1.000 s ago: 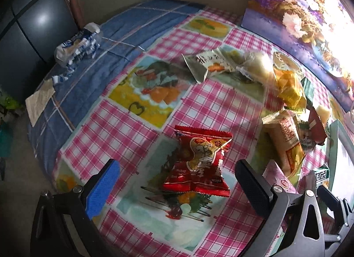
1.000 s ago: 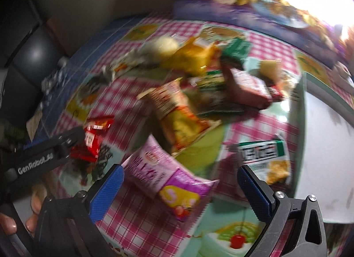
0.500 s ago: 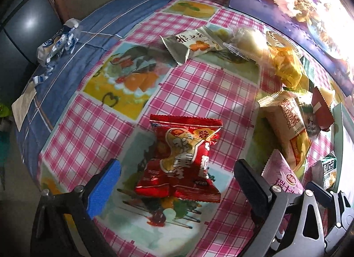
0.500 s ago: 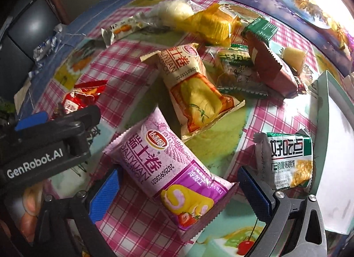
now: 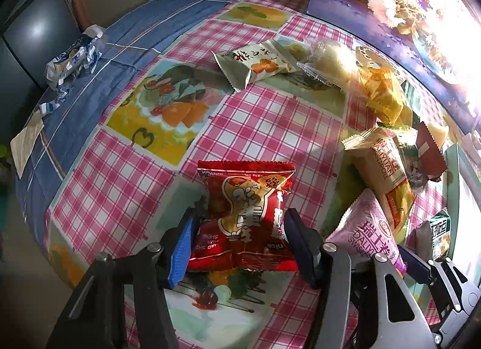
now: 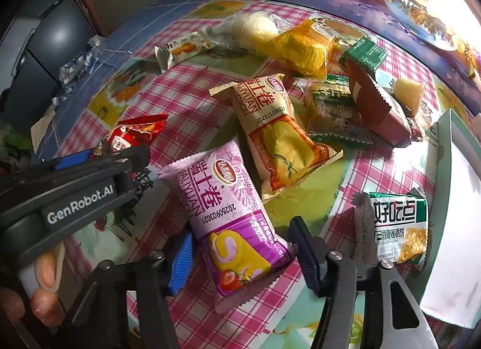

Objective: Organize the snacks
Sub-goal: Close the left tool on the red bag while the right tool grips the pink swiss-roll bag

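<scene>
Snacks lie scattered on a checked tablecloth (image 5: 264,126). Between the fingers of the left gripper (image 5: 237,243) sits a red packet (image 5: 246,213), both pads pressed to its sides, so the gripper is closed on it. The right gripper (image 6: 240,258) is likewise clamped on the near end of a purple Swiss-roll pack (image 6: 222,207).

Only the right wrist view shows the person's fingers (image 6: 45,267) wrapped round the left tool's handle, low at the left, plus a green-and-white biscuit pack (image 6: 396,225) just right of the right gripper and a white tray (image 6: 451,207) beyond that. The left view alone shows the blue border of the cloth and a crumpled blue-white wrapper (image 5: 75,57) far ahead to the left.

Both tools are angled down at the table, side by side. Ahead of the right gripper a yellow roll pack (image 6: 276,132) touches the purple one; ahead-left of the left gripper the cloth is bare to its edge.
</scene>
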{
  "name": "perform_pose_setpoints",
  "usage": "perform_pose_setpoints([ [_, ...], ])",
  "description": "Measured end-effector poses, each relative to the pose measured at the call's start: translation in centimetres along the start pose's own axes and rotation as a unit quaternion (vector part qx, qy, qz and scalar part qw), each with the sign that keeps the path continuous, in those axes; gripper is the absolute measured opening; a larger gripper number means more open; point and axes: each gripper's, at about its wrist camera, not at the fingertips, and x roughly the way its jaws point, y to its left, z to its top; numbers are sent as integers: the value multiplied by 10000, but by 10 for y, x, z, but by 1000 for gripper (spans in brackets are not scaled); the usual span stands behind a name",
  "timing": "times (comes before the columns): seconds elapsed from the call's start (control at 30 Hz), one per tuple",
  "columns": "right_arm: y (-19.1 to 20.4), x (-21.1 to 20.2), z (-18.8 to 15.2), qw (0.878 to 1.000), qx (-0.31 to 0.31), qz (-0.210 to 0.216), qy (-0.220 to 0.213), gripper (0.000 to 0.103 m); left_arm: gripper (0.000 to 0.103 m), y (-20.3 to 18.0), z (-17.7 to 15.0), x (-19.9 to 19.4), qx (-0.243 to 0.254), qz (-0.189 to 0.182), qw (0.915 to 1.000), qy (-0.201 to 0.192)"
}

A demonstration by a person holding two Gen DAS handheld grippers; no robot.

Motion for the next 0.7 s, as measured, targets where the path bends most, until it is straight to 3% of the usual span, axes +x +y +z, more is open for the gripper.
perform_pose_setpoints([
  [0.53,-14,-27,-2,9989,-3,290,-357,57,58,6,1,-31,-79,12,9993,-376],
  [0.57,-13,-29,-1,9989,7,301,-362,57,35,6,1,-32,-72,15,9992,-399],
  [0.6,-12,-30,0,9988,44,315,-360,57,23,6,1,-33,-72,-30,9992,-384],
  [0.7,-13,-33,0,9987,104,323,-383,57,23,4,1,-33,-58,-91,9993,-366],
])
